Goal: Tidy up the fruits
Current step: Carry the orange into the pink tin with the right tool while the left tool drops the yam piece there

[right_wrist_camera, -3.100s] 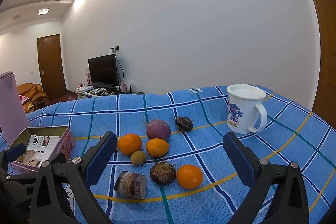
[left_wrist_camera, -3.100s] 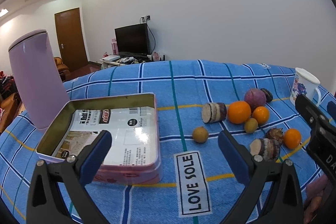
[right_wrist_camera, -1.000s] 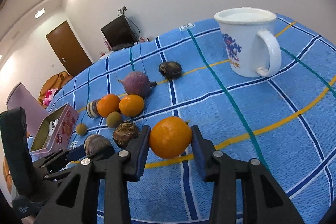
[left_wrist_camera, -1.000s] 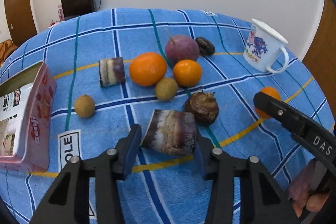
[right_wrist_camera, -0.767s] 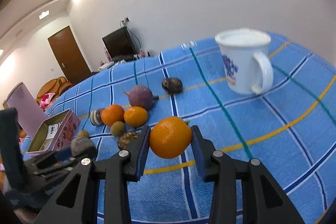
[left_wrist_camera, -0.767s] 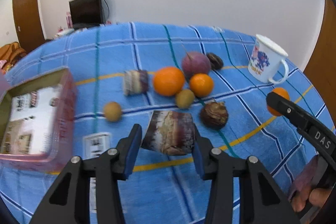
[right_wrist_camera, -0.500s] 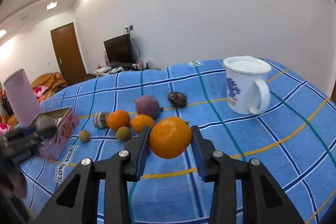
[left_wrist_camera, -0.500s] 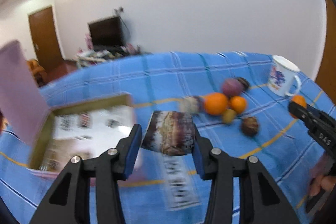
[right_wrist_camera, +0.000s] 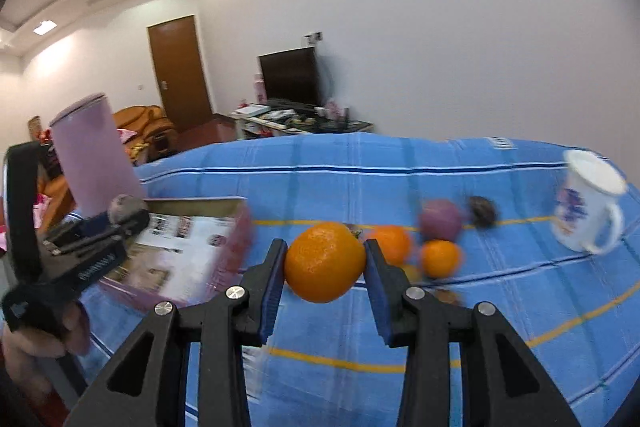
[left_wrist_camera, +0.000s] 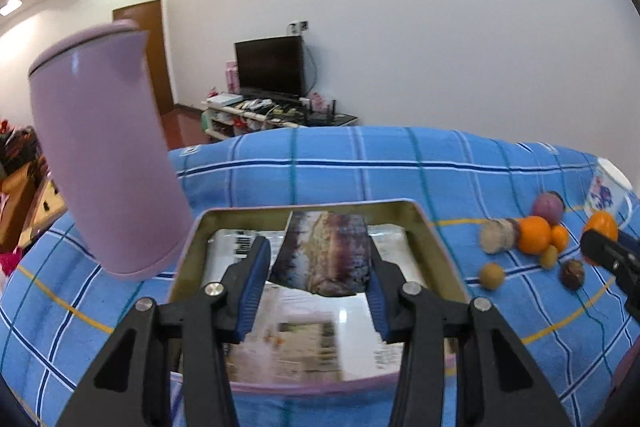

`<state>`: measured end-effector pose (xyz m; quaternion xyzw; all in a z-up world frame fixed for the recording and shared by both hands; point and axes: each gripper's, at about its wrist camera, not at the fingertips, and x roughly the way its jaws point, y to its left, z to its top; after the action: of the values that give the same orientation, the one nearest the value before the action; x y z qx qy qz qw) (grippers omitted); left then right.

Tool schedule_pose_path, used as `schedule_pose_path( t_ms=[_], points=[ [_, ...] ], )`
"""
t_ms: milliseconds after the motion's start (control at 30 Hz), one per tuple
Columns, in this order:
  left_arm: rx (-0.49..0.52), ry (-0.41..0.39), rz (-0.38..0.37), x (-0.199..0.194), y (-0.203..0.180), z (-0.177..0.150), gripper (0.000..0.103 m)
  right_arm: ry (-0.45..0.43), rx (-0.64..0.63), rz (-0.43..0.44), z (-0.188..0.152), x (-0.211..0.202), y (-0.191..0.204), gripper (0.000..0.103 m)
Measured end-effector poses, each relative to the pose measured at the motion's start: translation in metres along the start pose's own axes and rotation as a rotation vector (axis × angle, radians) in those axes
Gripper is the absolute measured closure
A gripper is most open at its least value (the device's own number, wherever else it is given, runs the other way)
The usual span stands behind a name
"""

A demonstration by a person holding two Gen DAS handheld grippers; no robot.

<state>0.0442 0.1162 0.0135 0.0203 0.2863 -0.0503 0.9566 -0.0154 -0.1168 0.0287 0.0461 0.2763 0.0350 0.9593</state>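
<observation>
Both tongs carry produce above the blue plaid tabletop [left_wrist_camera: 320,163].

The lilac jug [left_wrist_camera: 104,155] stands on the cloth just left of and beyond the left tongs [left_wrist_camera: 316,279], close beside the open tin box [left_wrist_camera: 436,247], which lies directly under those tongs. The white mug [right_wrist_camera: 588,211] sits well to the right of the right tongs [right_wrist_camera: 324,275], near the far edge. The left tongs pinch a cut chunk of purple-brown root [left_wrist_camera: 324,255] above the tin's printed bottom. The right tongs pinch an orange [right_wrist_camera: 324,261] clear of the cloth, to the right of the tin. Just beyond them lie the loose fruits [right_wrist_camera: 436,247], blurred: two oranges, a purple round one, a dark one.
</observation>
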Motion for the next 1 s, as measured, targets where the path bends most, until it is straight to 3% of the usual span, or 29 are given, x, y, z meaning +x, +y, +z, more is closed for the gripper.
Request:
schedule_pose_path(
  t_ms=[167,333,533,1000],
  points=[
    [-0.033,0.002,0.064,0.006,0.026,0.001,0.056,0.01,-0.021,0.098,0.008,0.031,0.058,0.063],
    [-0.018,0.05,0.117,0.019,0.032,-0.007,0.056,0.037,-0.041,0.136,0.007,0.066,0.098,0.063],
    [-0.002,0.095,0.145,0.028,0.03,-0.012,0.056,0.09,-0.055,0.148,-0.002,0.09,0.111,0.063],
    [-0.006,0.162,0.161,0.041,0.03,-0.019,0.056,0.142,-0.037,0.223,-0.011,0.1,0.114,0.062]
  ],
)
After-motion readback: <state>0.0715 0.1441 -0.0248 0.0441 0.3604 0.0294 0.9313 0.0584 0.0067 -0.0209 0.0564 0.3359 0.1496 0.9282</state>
